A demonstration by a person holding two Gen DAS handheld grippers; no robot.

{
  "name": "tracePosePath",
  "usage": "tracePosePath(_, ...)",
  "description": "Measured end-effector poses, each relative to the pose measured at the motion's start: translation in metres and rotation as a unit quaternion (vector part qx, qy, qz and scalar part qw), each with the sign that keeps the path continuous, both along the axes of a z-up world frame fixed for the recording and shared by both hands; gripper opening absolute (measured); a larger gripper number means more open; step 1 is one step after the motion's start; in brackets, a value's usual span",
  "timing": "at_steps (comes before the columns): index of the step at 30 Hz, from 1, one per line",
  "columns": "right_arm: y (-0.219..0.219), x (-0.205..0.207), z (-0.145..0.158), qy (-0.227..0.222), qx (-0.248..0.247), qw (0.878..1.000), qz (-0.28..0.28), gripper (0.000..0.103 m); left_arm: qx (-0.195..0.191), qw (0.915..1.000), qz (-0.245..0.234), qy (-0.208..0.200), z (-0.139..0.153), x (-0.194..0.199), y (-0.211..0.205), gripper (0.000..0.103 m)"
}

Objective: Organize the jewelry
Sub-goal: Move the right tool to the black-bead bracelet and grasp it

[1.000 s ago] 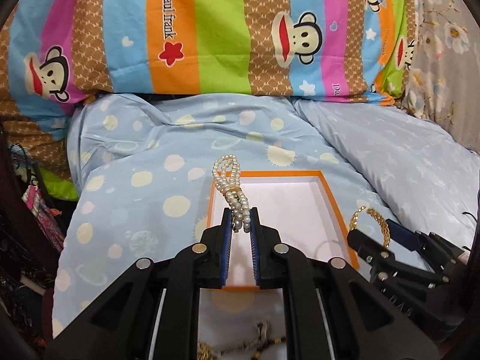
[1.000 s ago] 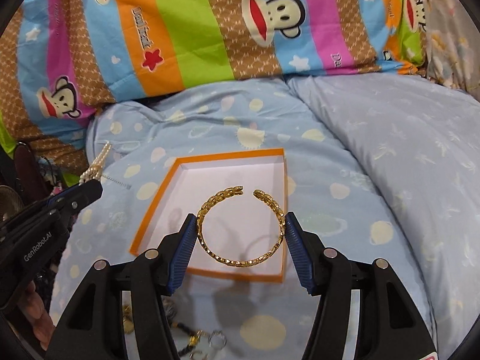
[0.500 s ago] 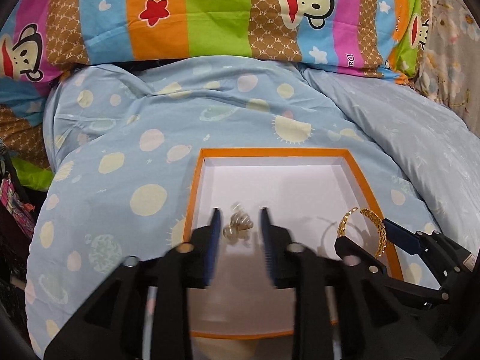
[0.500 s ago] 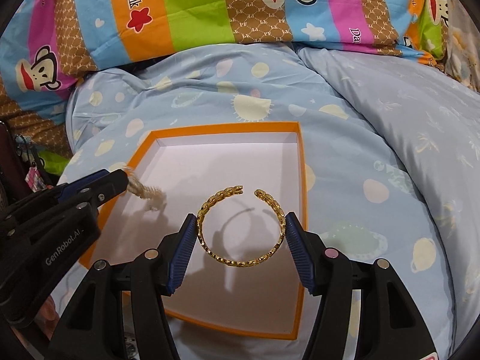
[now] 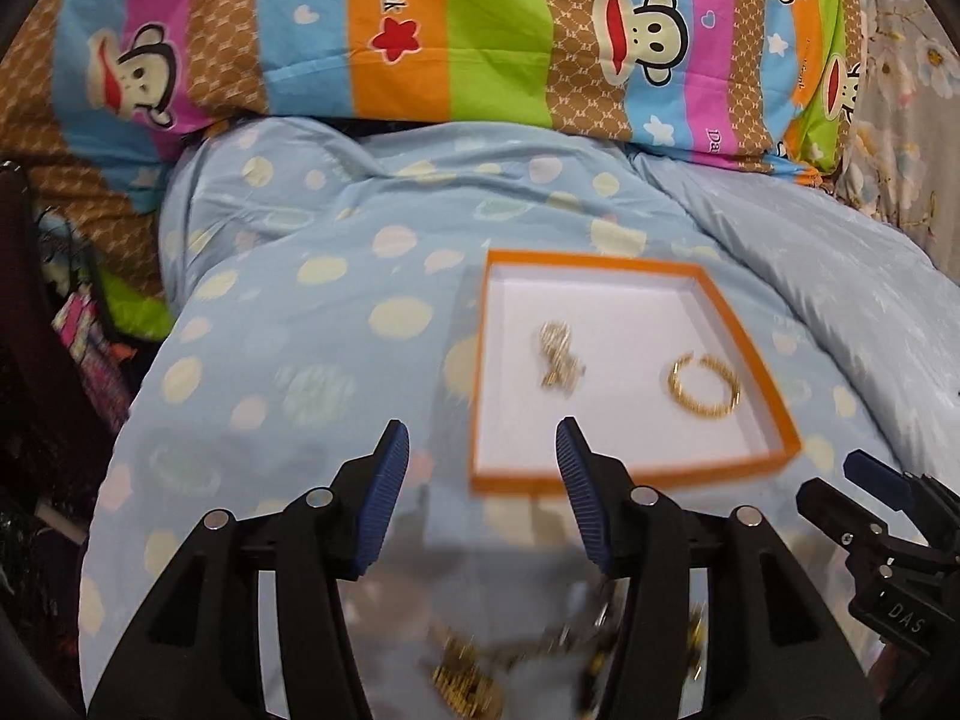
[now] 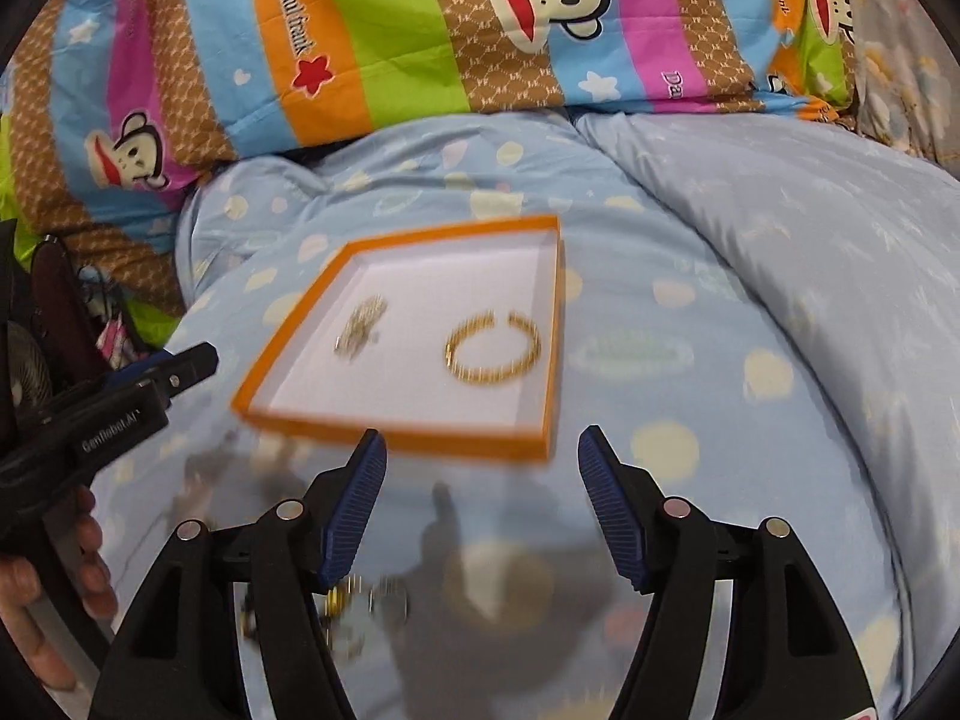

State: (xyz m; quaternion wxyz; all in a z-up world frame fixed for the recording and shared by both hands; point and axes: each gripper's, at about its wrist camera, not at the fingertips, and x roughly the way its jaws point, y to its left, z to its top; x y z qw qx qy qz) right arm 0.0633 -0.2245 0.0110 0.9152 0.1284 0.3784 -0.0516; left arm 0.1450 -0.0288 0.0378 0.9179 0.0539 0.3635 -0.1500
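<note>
An orange-rimmed white box [image 5: 624,476] [image 6: 396,435] lies on the blue spotted bedding. Inside it lie a pearl bracelet [image 5: 559,356] [image 6: 359,328] on the left and an open gold bangle [image 5: 704,386] [image 6: 493,346] on the right. My left gripper [image 5: 482,453] is open and empty, pulled back in front of the box's near left corner. My right gripper [image 6: 481,459] is open and empty, just in front of the box's near edge. A blurred pile of gold jewelry [image 5: 528,660] [image 6: 354,600] lies on the bedding under the grippers.
A striped monkey-print pillow [image 5: 480,30] [image 6: 420,30] lies behind the box. A plain blue duvet [image 6: 810,240] rises on the right. Dark clutter [image 5: 54,330] sits at the bed's left edge. The right gripper shows in the left wrist view [image 5: 870,480].
Both grippers opened and let go: the pearl bracelet and the gold bangle now lie in the box. Both grippers pulled back toward me, away from the box.
</note>
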Motion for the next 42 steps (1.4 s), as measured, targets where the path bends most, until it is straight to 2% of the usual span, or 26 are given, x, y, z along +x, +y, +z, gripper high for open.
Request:
tracePosePath(3,0.014,-0.026,-0.011,0.012,-0.013,1.0,0.0,0.064,0.001,0.9998,0.012,0.017,-0.017,-0.026,0.018,0.05)
tracePosePath(6,0.023,-0.045,-0.019,0.02,0.0,1.0,0.006,0.055,-0.017,0.9987,0.021,0.043,-0.032,-0.046,0.037,0.051)
tracePosePath(13,0.052,-0.061,-0.029,0.033,-0.002,0.999,0.029,0.044,-0.016,0.9979,0.036,0.05,-0.046,-0.083,0.066,0.05)
tracePosePath(18,0.075,-0.057,-0.031,0.041,0.01,0.998,0.057,0.043,-0.014,0.9979,0.039,0.049,-0.05,-0.092,0.074,0.051)
tracePosePath(24,0.104,-0.041,-0.028,0.044,-0.009,0.995,0.09,0.043,-0.029,0.9968,0.047,0.059,-0.053,-0.091,0.083,0.051)
tracePosePath(29,0.119,-0.025,-0.028,0.047,-0.028,0.993,0.108,0.043,-0.027,0.9967,0.051,0.057,-0.053,-0.093,0.089,0.051)
tracePosePath(38,0.126,-0.008,-0.028,0.057,-0.061,0.988,0.134,0.043,-0.029,0.9957,0.066,0.059,-0.053,-0.093,0.102,0.051)
tracePosePath(42,0.116,-0.017,-0.027,0.059,-0.037,0.99,0.123,0.043,-0.028,0.9957,0.066,0.058,-0.051,-0.093,0.102,0.051)
